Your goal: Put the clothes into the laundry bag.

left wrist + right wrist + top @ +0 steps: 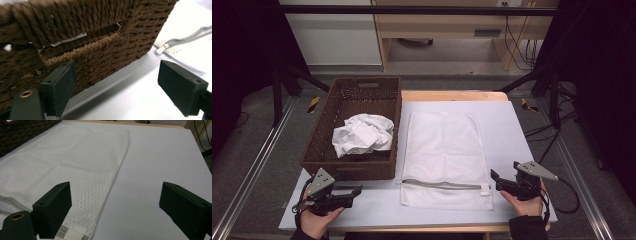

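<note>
The white mesh zip-up laundry bag [446, 157] is lying flat on the white desk [517, 145], zipper toward the person — ready for loading. The left gripper [357, 192] and right gripper [495, 180] are flanking it, jaws apart and empty; a crumpled white cloth [362, 134] is waiting in the brown woven basket [319, 140].

Dim, soft overhead light; dark surroundings, close views slightly blurred.

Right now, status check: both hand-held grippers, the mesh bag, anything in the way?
Left hand-held gripper open, empty, by the basket. Right hand-held gripper open, empty, beside the mesh bag. Bag flat, zipper closed. Nothing between grippers and bag.
</note>
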`<state>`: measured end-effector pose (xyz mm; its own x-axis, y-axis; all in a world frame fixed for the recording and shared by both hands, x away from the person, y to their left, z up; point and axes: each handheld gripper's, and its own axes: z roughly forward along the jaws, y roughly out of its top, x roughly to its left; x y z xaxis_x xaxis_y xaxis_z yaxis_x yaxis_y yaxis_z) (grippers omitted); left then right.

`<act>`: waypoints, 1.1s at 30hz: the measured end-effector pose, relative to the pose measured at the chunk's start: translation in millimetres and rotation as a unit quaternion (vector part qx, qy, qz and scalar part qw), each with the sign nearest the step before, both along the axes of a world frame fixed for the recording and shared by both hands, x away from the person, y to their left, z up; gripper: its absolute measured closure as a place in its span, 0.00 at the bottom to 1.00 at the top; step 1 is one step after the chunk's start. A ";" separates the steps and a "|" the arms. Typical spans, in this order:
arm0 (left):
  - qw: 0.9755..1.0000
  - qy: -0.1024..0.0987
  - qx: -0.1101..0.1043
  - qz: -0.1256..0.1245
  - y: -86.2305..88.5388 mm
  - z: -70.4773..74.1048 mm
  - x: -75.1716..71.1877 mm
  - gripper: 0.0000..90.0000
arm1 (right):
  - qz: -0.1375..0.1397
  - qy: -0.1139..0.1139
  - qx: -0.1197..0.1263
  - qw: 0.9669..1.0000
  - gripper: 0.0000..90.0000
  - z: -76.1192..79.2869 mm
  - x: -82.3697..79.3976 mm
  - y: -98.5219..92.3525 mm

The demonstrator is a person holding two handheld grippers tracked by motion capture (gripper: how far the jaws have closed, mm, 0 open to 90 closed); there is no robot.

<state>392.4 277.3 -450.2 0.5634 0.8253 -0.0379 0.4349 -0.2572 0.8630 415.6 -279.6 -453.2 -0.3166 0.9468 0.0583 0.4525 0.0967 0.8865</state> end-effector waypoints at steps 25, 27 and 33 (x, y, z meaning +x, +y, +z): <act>0.997 -0.055 -0.047 0.017 3.0 48.7 -11.4 0.18 | 0.002 -0.003 -0.011 1.000 0.12 3.4 -0.2 4.4; 0.996 -0.060 -0.052 0.025 5.6 56.2 -7.4 0.18 | 0.004 -0.003 -0.009 1.000 0.12 4.1 -0.2 5.7; 0.995 -0.062 -0.062 0.036 7.5 67.9 4.8 0.18 | 0.007 -0.005 -0.007 1.000 0.12 5.9 -0.8 7.8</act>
